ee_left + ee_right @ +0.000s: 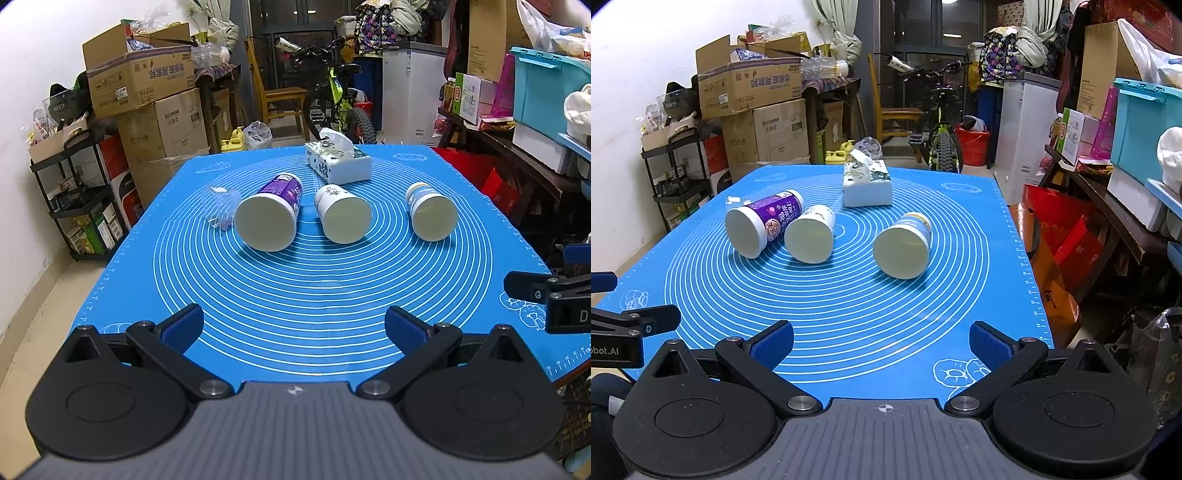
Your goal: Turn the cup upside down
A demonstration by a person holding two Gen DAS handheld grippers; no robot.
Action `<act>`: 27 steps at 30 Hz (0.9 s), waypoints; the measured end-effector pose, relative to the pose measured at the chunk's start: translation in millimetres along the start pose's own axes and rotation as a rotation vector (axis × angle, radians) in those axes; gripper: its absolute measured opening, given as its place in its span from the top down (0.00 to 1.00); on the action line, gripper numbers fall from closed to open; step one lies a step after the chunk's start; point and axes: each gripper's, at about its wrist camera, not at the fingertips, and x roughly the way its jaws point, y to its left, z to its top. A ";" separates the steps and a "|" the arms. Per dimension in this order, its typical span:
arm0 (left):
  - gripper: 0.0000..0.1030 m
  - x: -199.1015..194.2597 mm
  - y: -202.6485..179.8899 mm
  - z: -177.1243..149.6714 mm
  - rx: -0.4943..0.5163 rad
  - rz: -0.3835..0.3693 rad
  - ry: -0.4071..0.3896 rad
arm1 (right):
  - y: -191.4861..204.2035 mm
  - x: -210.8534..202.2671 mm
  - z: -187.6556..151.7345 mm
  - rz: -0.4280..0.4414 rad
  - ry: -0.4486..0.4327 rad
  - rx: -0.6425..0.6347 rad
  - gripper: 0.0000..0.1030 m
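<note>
Three paper cups lie on their sides on the blue mat (295, 295), open mouths toward me: a purple one (267, 216) (761, 227) at the left, a white one (341, 214) (810, 234) in the middle, and a blue-and-yellow one (430, 210) (905, 245) at the right. My left gripper (293, 326) is open and empty near the mat's front edge, well short of the cups. My right gripper (881, 341) is open and empty too, at the front right. Each gripper shows at the edge of the other's view.
A tissue box (338, 160) (866, 182) stands behind the cups. A clear plastic cup (221, 206) lies left of the purple cup. Cardboard boxes (147, 92), a black shelf (81, 199), a bicycle (340, 99) and a cluttered side table (517, 147) surround the table.
</note>
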 end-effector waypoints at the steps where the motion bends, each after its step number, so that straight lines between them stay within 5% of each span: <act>1: 0.00 -0.1 -0.4 0.3 0.002 0.000 0.001 | -0.5 -0.5 -0.3 0.001 0.001 0.001 0.02; 27: 0.00 4.5 -15.9 4.7 0.022 -0.017 0.001 | -8.6 -3.1 4.7 0.002 0.000 0.014 0.02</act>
